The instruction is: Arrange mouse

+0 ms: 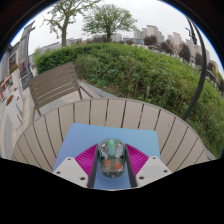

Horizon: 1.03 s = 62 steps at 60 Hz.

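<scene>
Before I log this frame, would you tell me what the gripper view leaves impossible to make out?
- Mouse: its underside and near end are hidden by the gripper fingers on both sides of it; whether both pads press on it is unclear.
- Blue mat: its near edge is hidden behind the fingers.
- Wooden bench: partly cut off at the view's side.

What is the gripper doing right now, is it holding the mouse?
Gripper: closed on the mouse, both pink pads pressing its sides, above the blue mat on the round wooden table.
</scene>
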Available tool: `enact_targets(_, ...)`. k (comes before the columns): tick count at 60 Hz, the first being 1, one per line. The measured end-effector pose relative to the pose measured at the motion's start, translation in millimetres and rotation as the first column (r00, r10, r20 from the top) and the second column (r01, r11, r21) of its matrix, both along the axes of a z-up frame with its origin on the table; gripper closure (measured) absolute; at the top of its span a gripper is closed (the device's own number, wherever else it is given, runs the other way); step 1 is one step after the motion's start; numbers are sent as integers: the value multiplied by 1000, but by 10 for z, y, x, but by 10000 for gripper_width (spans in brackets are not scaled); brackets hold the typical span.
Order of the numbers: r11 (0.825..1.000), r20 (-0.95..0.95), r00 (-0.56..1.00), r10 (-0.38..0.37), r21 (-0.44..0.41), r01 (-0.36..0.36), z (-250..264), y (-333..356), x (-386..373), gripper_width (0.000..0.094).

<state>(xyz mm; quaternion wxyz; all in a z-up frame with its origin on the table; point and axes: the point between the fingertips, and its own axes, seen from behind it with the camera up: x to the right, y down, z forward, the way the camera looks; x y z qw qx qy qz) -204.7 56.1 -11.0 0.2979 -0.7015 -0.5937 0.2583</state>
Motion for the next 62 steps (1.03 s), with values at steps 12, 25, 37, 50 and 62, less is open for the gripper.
enact_targets(12, 998, 23, 999, 25, -54, -24, 470, -122, 406, 83)
enact_targets(25, 993, 20, 998, 51, -106, -49, 1510, -293, 1854, 80)
enact_targets(37, 993, 85, 994, 75, -98, -67, 1851, -386, 3168, 82)
enact_targets(50, 989, 44, 994, 103, -113, -97, 2158, -608, 3822, 82)
enact_targets(62, 984, 31, 987, 156, -90, -152, 2222, -697, 3921, 80)
